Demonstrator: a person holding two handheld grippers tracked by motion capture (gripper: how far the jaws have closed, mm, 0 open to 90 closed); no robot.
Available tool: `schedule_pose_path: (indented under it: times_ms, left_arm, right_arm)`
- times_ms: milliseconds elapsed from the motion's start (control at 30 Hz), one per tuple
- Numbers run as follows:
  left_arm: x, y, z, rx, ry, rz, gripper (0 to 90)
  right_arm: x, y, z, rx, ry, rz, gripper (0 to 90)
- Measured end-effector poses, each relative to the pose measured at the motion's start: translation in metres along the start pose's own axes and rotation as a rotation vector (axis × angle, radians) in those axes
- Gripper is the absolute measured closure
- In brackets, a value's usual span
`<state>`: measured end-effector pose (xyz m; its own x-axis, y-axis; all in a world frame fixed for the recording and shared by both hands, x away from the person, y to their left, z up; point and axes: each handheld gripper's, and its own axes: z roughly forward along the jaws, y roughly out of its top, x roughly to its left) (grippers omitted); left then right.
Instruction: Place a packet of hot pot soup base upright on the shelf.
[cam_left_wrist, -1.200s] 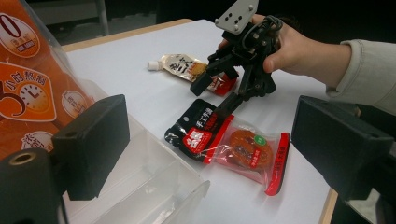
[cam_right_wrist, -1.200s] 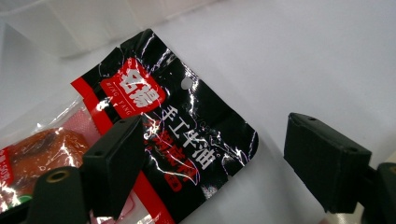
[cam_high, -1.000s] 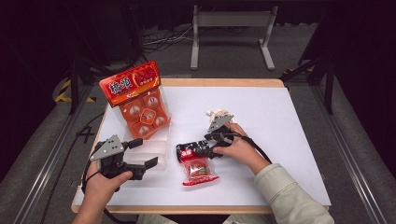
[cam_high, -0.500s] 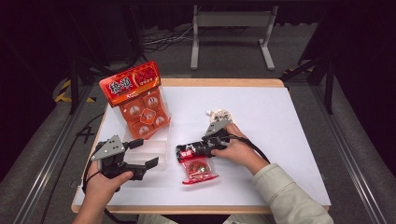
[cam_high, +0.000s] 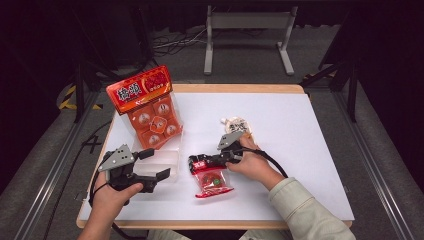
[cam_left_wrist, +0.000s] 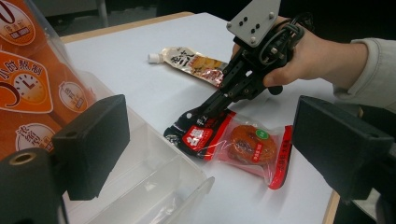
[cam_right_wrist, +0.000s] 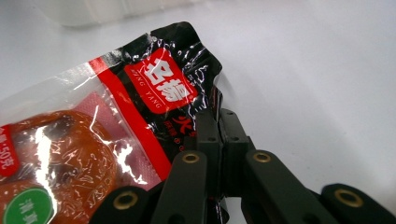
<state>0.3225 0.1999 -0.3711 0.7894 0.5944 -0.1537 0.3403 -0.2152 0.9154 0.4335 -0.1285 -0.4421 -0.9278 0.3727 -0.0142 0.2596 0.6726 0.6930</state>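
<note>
Right gripper has just closed, pinching the snack packet's black edge.

Right gripper jaws just closed on red snack packet black edge; left gripper by clear tray; spout pouch behind.
</note>
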Motion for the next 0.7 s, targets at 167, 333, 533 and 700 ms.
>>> schedule_pose_path:
  times_ms: [167,333,533,700]
  left_arm:
    - [0.002,0.001,0.002,-0.019,-0.002,-0.006,12.2]
    - [0.003,0.002,0.006,-0.030,-0.011,0.002,11.3]
    - [0.002,0.005,0.009,-0.054,-0.031,0.012,10.6]
    - [0.001,0.007,0.015,-0.050,-0.037,0.025,9.8]
  right_arm:
    - [-0.002,0.005,-0.012,-0.069,0.045,0.032,90.0]
    - [0.004,0.018,-0.041,-0.163,0.071,0.026,90.0]
    - [0.012,0.027,-0.065,-0.247,0.096,0.005,90.0]
    - [0.022,0.035,-0.083,-0.306,0.102,-0.037,90.0]
